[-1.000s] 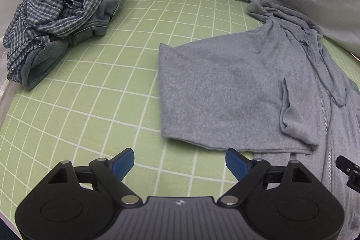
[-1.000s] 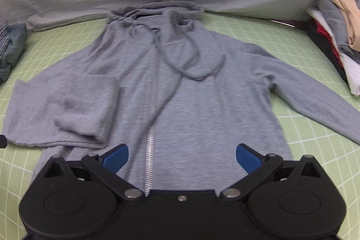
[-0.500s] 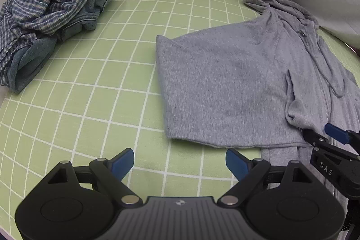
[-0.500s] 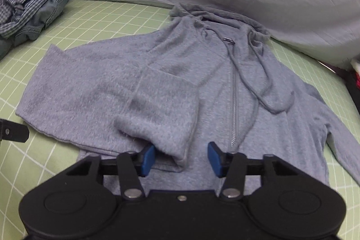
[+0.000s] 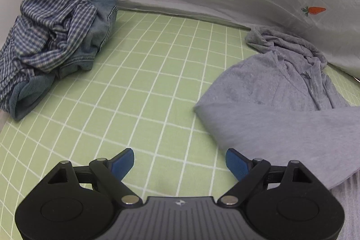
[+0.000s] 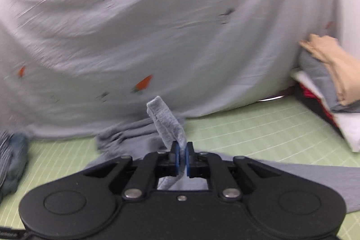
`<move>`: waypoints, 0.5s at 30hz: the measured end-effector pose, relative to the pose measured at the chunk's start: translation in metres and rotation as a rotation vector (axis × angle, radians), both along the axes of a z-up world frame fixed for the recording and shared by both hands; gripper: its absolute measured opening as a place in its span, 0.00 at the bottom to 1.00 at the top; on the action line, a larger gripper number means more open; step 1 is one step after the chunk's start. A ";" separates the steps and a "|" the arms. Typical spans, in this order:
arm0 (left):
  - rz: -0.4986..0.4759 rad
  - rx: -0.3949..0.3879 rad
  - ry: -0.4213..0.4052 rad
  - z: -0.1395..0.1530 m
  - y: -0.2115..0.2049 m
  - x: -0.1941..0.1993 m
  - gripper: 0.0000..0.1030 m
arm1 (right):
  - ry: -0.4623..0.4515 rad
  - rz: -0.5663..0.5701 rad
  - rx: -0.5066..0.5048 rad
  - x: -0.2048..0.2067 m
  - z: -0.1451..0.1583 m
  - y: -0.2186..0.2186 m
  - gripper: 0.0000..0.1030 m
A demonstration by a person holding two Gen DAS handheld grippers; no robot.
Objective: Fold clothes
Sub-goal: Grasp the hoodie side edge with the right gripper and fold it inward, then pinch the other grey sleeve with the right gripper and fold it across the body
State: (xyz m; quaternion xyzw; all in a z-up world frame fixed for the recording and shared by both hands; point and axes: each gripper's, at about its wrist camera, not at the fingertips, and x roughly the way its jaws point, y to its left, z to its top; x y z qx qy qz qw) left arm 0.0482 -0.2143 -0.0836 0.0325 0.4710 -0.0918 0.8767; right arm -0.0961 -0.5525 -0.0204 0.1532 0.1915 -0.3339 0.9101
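Well, the green grid mat (image 5: pixel 157 73) fills the room's middle, a pale carrot-print sheet (image 6: pixel 157 26) draped behind it. Across the mat's right side sprawls the grey hoodie (image 5: pixel 270 91), its cuff (image 6: pixel 167 120) lifted clear. A crumpled clothes heap (image 5: pixel 54 42) sits far left (checked shirt on top). The right gripper (image 6: pixel 182 160) is clenched on that cuff; the left gripper (image 5: pixel 180 163) gapes over bare mat.

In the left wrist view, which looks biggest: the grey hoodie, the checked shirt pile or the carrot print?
1. Grey hoodie, though it lies nearer the camera.
2. Checked shirt pile.
3. Carrot print, by far the smallest.
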 end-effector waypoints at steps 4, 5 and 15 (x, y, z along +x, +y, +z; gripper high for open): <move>0.007 0.001 0.033 -0.009 -0.012 0.019 0.86 | 0.129 -0.321 0.144 -0.029 -0.045 -0.085 0.22; 0.005 0.002 0.046 -0.011 -0.015 0.023 0.86 | 0.140 -0.362 0.194 -0.037 -0.056 -0.097 0.29; -0.158 -0.026 0.074 -0.019 -0.069 0.049 0.86 | 0.187 -0.346 0.319 -0.055 -0.103 -0.122 0.61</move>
